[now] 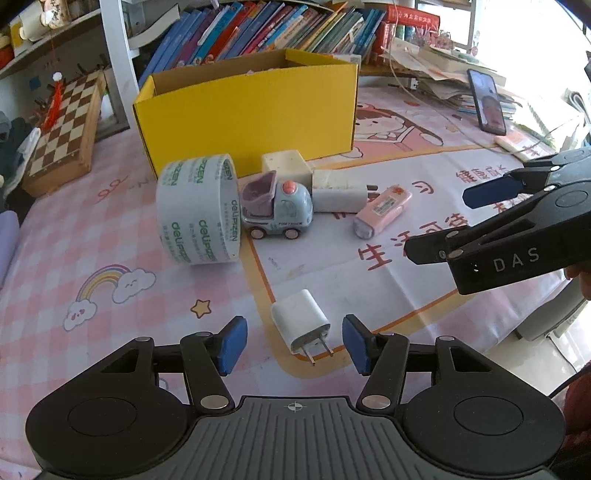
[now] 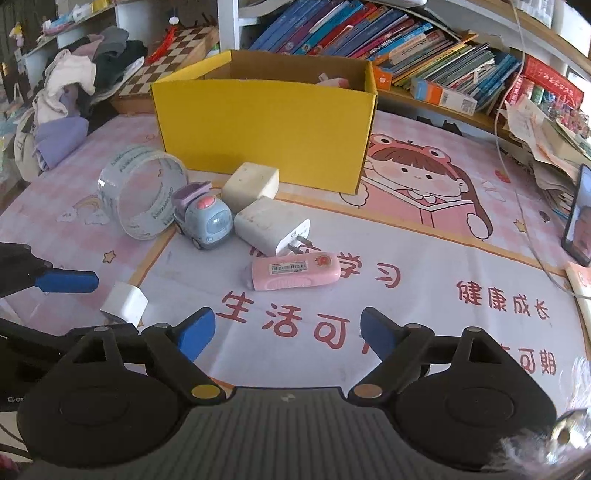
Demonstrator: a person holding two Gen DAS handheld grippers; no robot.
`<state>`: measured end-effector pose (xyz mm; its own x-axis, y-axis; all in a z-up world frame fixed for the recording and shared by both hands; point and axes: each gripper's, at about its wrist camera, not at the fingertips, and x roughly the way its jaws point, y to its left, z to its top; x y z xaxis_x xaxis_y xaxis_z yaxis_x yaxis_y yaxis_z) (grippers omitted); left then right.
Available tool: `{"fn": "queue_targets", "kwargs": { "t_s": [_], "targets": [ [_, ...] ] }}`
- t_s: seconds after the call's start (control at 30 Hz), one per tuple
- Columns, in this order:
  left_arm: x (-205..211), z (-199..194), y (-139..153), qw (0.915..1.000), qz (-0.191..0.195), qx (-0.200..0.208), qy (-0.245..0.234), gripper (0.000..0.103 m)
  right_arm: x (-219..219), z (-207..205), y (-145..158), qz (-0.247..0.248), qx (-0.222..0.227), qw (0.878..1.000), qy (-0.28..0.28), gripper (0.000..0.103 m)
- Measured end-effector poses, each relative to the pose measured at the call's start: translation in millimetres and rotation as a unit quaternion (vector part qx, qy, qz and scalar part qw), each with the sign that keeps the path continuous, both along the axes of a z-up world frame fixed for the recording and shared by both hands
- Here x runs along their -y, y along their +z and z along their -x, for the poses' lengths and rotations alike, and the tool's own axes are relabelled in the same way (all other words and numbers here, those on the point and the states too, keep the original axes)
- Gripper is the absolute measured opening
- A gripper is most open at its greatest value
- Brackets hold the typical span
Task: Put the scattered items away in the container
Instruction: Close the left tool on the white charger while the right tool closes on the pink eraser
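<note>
A yellow cardboard box [image 1: 251,110] [image 2: 266,122] stands at the back of the mat. In front of it lie a tape roll [image 1: 199,208] [image 2: 142,192], a toy truck [image 1: 277,208] [image 2: 203,218], a cream cube [image 1: 286,166] [image 2: 251,182], a large white charger [image 1: 340,194] [image 2: 271,227] and a pink case [image 1: 382,210] [image 2: 295,275]. A small white plug adapter [image 1: 301,325] [image 2: 125,304] lies between the open fingers of my left gripper [image 1: 294,345], untouched. My right gripper [image 2: 288,334] is open and empty, short of the pink case; it also shows in the left wrist view [image 1: 443,221].
A chessboard [image 1: 62,129] leans at the left. Books fill the shelf [image 1: 258,29] behind the box. A phone [image 1: 485,101] [image 2: 580,218] stands at the right beside paper piles and a cable. Clothes [image 2: 70,92] are heaped at the far left.
</note>
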<state>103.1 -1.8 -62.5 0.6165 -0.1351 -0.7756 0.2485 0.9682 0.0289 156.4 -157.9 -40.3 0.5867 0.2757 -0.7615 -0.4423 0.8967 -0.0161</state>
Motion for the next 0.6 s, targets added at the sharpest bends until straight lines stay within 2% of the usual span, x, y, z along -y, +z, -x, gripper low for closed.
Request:
{"fn": "queue_targets", "kwargs": {
  "t_s": [0.2, 0.43, 0.6],
  "targets": [
    [0.7, -4.1, -2.6, 1.0, 0.002, -0.006, 0.005, 0.05, -2.7, -7.9, -3.9, 0.005, -0.006, 1.0, 0.006, 0.091],
    [2.7, -8.4, -6.9, 0.9999, 0.005, -0.016, 0.002, 0.032, -4.7, -18.6, -6.1, 0.008, -0.007, 1.0, 0.009, 0.093],
    [1.4, -9.8, -6.9, 0.9998, 0.005, -0.015, 0.009, 0.031, -7.6, -28.2, -8.5, 0.008, -0.008, 1.0, 0.014, 0.093]
  ]
}}
